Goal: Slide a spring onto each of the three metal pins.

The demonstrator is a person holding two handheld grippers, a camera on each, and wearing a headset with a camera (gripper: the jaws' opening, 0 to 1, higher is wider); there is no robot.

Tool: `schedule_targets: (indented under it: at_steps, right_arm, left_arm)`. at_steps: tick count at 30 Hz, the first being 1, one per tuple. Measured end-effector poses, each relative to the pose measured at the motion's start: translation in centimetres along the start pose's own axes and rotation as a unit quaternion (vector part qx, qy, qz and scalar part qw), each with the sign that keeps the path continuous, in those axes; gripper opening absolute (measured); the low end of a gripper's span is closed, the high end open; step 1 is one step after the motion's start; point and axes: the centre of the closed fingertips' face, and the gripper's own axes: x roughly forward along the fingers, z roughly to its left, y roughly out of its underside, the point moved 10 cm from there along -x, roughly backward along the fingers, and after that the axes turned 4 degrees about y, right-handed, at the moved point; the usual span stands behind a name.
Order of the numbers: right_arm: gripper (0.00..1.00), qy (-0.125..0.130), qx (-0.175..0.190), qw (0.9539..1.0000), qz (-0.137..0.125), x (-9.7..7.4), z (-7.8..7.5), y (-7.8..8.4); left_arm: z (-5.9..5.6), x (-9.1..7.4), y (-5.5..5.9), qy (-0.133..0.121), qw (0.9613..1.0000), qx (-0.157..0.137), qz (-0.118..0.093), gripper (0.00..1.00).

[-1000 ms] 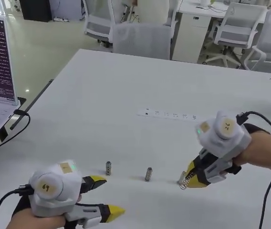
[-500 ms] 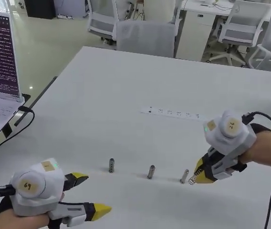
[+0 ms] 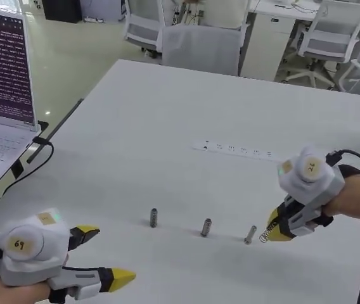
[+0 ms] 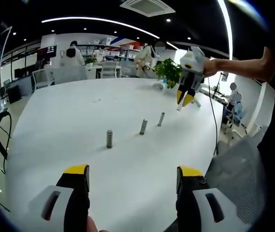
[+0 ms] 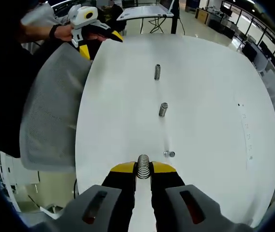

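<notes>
Three metal pins stand in a row on the white table (image 3: 167,126). The left pin (image 3: 154,218) and the middle pin (image 3: 206,227) each wear a spring. The right pin (image 3: 250,234) is bare. My right gripper (image 3: 275,233) hovers just right of the bare pin, shut on a loose spring (image 3: 265,235). In the right gripper view the spring (image 5: 143,166) sticks out between the yellow fingertips, with the bare pin (image 5: 169,154) just ahead to the right. My left gripper (image 3: 107,253) is open with nothing in it, near the table's front left, well away from the left pin (image 4: 109,138).
An open laptop (image 3: 2,95) sits at the left edge with a black cable (image 3: 37,155) trailing beside it. A white power strip (image 3: 237,151) lies behind the pins. Office chairs (image 3: 199,44) stand past the table's far edge.
My right gripper has drawn slightly right of the bare pin, still shut on the spring. My left gripper has pulled back to the left, away from the pins. The head camera has shifted.
</notes>
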Motion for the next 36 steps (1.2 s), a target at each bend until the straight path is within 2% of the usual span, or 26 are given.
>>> schedule_targets:
  at_steps: [13, 23, 36]
  right_arm:
    - [0.08, 0.004, 0.001, 0.9999, 0.016, 0.7, -1.1, 0.1]
    - [0.08, 0.006, 0.001, 0.9998, 0.018, 0.9, -2.1, -0.1]
    - [0.08, 0.009, -0.008, 0.9992, 0.038, 1.6, -3.1, -0.1]
  left_arm:
    - [0.2, -0.8, 0.1, -0.011, 0.9999, -0.004, -0.003, 0.73]
    - [0.2, -1.0, 0.1, -0.010, 0.9999, -0.005, -0.003, 0.74]
    - [0.1, -1.3, 0.0, -0.012, 0.9999, -0.006, -0.004, 0.77]
